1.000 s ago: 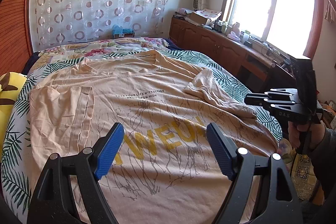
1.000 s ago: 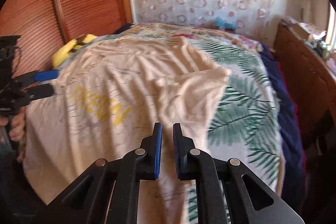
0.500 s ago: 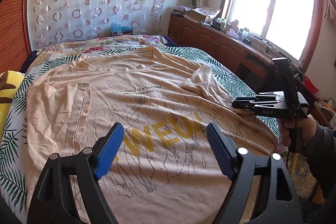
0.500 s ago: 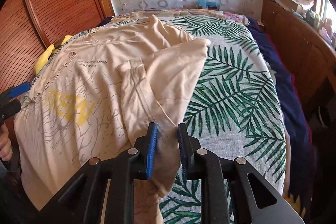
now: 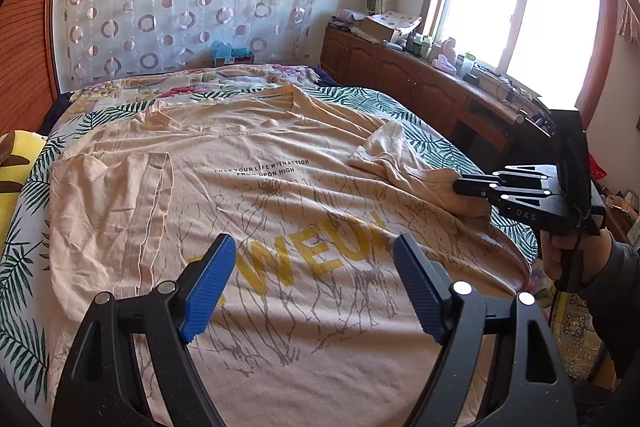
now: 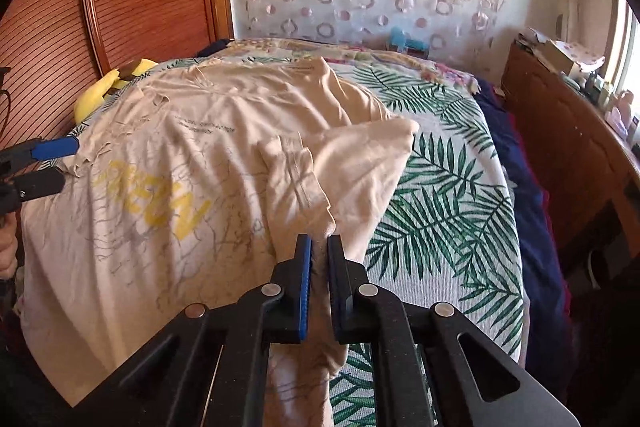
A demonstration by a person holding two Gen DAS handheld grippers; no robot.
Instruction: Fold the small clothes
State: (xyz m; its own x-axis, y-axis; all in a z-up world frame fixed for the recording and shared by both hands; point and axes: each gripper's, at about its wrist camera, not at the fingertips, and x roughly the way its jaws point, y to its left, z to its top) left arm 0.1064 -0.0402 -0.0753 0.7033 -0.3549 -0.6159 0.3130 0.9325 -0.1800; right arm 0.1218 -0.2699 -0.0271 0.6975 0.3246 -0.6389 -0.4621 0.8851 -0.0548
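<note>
T-shirt [image 5: 248,211] spread on bed [image 6: 452,187], cabinet [image 5: 400,71] along its right, pillow [image 6: 104,87] perhaps far left

My left wrist camera looked low across the T-shirt [image 5: 248,211] toward the window; my right faced the headboard; both shared it.

On the peach T-shirt [image 5: 256,195] spread in front of me, two small black lines across the chest read roughly "FUSE YOUR LIFE WITH ACTION" and "FROM UPON HIGH"; the first words of each are hard to make out. Below them, big yellow letters show "WEU", with the start hidden behind my left fingers [image 5: 208,283]. The black body of my right gripper [image 5: 460,186] carries white letters "DAS". The collar tag is too small to read.
</note>
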